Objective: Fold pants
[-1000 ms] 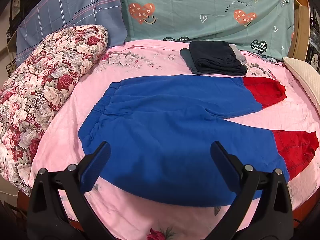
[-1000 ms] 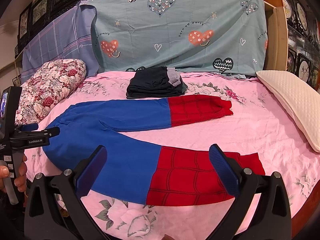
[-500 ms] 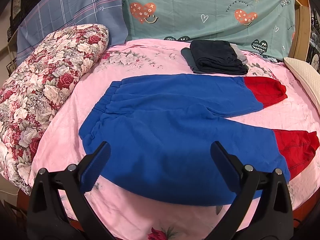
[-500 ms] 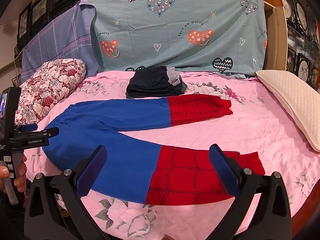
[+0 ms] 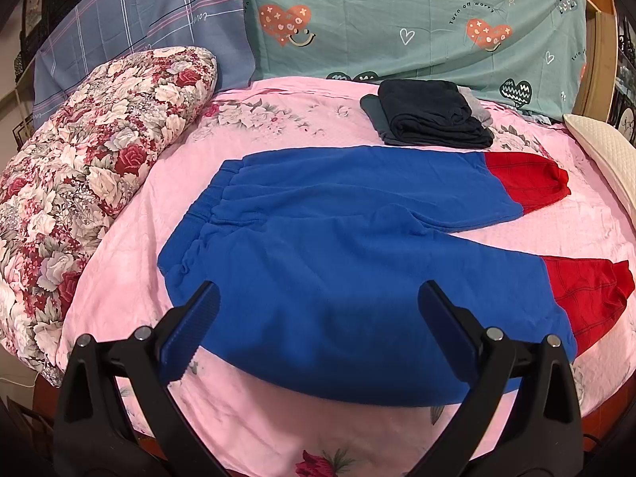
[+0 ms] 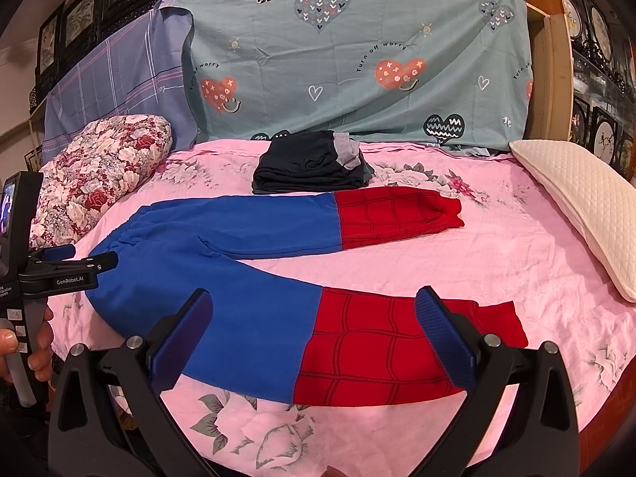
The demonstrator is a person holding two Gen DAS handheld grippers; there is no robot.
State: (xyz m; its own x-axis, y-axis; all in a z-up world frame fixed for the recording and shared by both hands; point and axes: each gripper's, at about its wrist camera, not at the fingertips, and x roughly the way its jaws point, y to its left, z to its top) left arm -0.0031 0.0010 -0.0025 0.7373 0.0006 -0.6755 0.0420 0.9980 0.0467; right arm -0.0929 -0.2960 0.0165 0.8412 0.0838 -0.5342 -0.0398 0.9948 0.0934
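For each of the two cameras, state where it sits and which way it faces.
Left wrist: sits on the left gripper, over the near bed edge, facing the headboard across the pants waistband end; only its open fingers show.
Right wrist: sits on the right gripper, near the red cuffs, facing likewise; its open fingers, the left gripper and the person's left hand show.
Shared: pants, dark folded clothes, floral pillow, pink sheet.
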